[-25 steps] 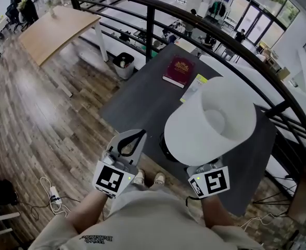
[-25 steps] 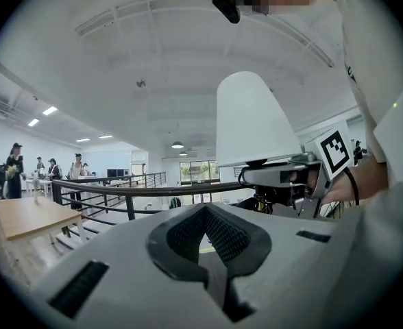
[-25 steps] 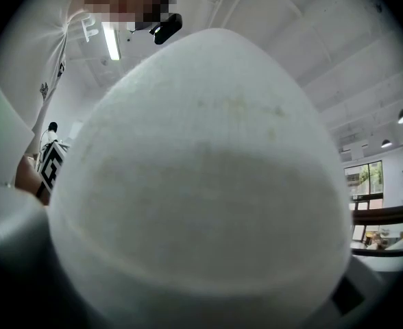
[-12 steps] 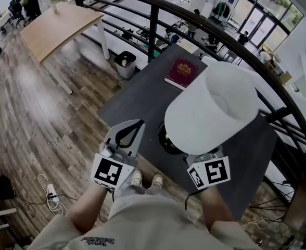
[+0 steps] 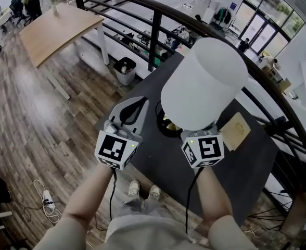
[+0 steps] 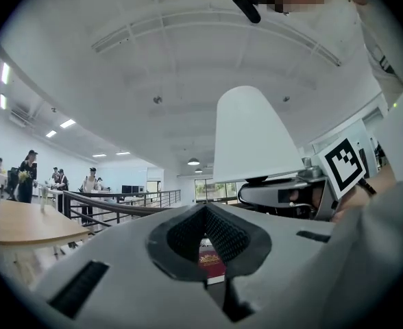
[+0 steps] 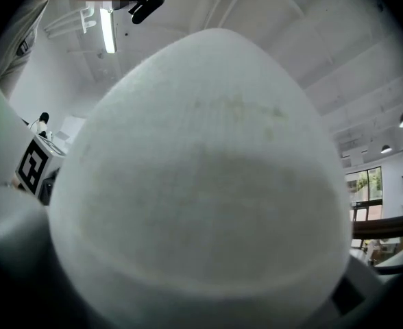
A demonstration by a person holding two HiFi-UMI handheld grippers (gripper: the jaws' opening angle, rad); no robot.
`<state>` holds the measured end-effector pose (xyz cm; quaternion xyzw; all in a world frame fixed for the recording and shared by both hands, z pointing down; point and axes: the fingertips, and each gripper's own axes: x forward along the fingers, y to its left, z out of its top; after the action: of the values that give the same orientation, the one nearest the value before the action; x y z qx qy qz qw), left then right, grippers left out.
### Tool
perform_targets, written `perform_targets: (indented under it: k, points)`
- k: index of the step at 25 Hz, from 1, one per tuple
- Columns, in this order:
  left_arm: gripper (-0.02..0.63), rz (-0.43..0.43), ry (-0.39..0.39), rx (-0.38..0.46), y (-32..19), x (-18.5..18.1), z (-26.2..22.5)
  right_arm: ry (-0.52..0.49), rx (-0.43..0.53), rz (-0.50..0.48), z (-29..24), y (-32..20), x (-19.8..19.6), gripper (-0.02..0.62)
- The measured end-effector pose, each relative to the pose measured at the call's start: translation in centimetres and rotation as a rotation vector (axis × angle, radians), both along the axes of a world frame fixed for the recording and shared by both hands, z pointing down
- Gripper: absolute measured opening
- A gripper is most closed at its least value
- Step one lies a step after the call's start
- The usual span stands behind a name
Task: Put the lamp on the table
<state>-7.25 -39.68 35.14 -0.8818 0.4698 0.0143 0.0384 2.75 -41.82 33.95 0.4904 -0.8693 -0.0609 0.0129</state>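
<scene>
— What's my left tool [image 5: 137,104] doing?
— It's pinched shut on nothing, hovering level over the near left edge of the counter [image 5: 158,158].
— And the lamp [image 5: 205,82]?
— Just right of it, upright over the counter. My right tool [image 5: 195,134] grips it from below. I can't tell whether its dark base [image 5: 165,124] touches down.
</scene>
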Motion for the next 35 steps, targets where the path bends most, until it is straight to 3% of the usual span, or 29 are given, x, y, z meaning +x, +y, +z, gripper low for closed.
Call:
perform_targets:
  k: [11, 17, 26, 31, 35]
  points:
    - [0.003, -0.033, 0.013, -0.032, -10.3, -0.9, 10.3, 0.039, -0.018, -0.018, 8.8, -10.1, -2.6, 0.098]
    - [0.003, -0.048, 0.007, -0.093, -13.5, -1.0, 17.8, 0.05, -0.062, -0.017, 15.6, -13.9, -3.4, 0.098]
    - [0.003, -0.005, -0.045, -0.195, -14.1, 0.4, 26.3, 0.037, -0.122, 0.007, 22.4, -17.5, -3.9, 0.1]
    - [0.003, -0.042, -0.034, -0.218, -15.0, 0.4, 27.7, 0.085, -0.076, -0.013, 22.8, -18.0, -4.0, 0.101]
    - [0.003, -0.058, -0.022, -0.234, -15.3, 0.3, 28.0, 0.069, -0.076, -0.003, 23.0, -18.1, -3.9, 0.101]
